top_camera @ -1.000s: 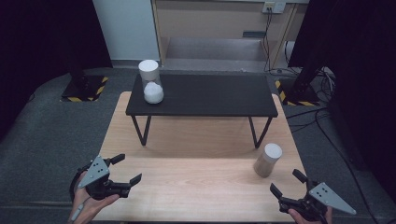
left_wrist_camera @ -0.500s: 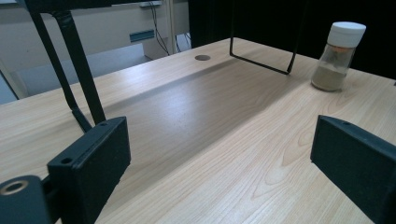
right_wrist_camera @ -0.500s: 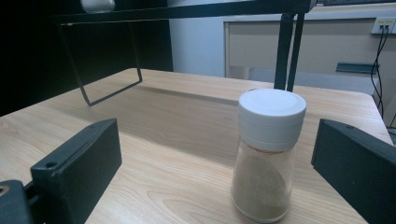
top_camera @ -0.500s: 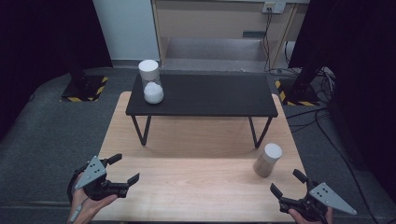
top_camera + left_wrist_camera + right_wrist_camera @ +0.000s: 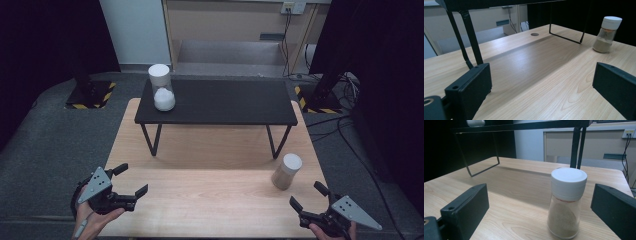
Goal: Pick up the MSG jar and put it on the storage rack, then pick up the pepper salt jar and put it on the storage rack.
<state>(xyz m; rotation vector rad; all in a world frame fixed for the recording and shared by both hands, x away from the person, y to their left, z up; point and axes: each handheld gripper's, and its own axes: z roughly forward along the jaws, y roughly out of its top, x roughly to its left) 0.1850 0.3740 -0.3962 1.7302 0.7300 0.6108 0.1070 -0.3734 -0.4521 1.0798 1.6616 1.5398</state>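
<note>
Standing upright near the wooden table's (image 5: pixel 210 200) right edge, the clear white-capped jar of tan powder (image 5: pixel 287 171) waits just ahead of the right tongs (image 5: pixel 309 197), spread and empty. The left tongs (image 5: pixel 131 180), just spreading, hold nothing. A hasty approach could topple that jar.

A small glass jar (image 5: pixel 287 171) with a white screw cap is standing upright on the wooden table (image 5: pixel 210 200), just ahead of my right tool (image 5: pixel 310 197) and untouched. It is sitting about half full of tan powder, near the table's right edge.
</note>
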